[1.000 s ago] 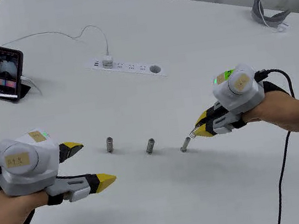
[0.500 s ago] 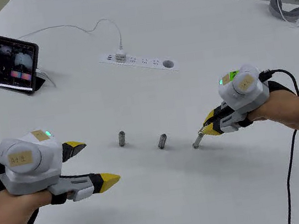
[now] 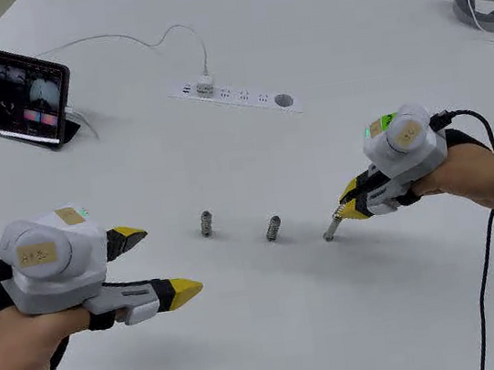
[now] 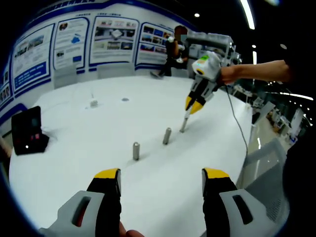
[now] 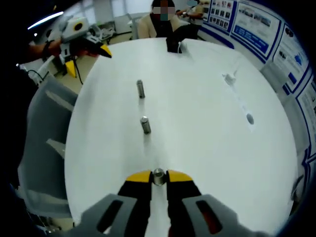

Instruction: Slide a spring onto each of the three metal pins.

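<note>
A tablet and a power strip lie far back on the smooth white table. The first pin and second pin stand upright mid-table and look ribbed. The third pin leans, its top pinched by the right gripper; any spring there is too small to make out. The left gripper hangs with its jaws spread wide, well apart from the pins.

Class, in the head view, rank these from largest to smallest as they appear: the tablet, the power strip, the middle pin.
1. Tablet
2. Power strip, about as long but far thinner
3. Middle pin, clearly smallest, though nearer the camera
</note>
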`<state>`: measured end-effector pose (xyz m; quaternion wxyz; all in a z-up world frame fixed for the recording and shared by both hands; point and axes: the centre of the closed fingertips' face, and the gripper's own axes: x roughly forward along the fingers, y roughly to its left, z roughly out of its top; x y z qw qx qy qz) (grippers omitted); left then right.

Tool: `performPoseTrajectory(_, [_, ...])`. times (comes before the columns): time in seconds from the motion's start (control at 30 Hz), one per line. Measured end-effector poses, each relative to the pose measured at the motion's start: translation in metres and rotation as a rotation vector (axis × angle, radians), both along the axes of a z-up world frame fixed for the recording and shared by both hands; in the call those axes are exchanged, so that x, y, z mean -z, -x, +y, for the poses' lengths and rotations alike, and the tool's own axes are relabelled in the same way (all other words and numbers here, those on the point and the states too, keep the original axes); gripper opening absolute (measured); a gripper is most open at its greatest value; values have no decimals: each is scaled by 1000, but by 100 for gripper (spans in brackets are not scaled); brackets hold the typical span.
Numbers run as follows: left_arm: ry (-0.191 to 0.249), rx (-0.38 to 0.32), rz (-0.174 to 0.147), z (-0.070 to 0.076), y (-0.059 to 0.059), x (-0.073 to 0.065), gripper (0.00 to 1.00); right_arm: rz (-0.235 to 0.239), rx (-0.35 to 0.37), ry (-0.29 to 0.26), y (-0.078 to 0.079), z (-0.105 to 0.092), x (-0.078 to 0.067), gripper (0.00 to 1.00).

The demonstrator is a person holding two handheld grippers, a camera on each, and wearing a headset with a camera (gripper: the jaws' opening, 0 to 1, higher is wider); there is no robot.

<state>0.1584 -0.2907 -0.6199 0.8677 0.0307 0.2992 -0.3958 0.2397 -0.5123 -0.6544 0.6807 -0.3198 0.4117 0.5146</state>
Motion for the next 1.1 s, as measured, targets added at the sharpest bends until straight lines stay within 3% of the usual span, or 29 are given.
performPoseTrajectory(0.67, [3, 1, -2, 0, 1, -3, 68, 6, -24, 29, -2, 1, 14, 13])
performPoseTrajectory(1.1, [0, -6, 3, 3, 3, -2, 68, 21, -47, 62, -1, -1, 33, 13])
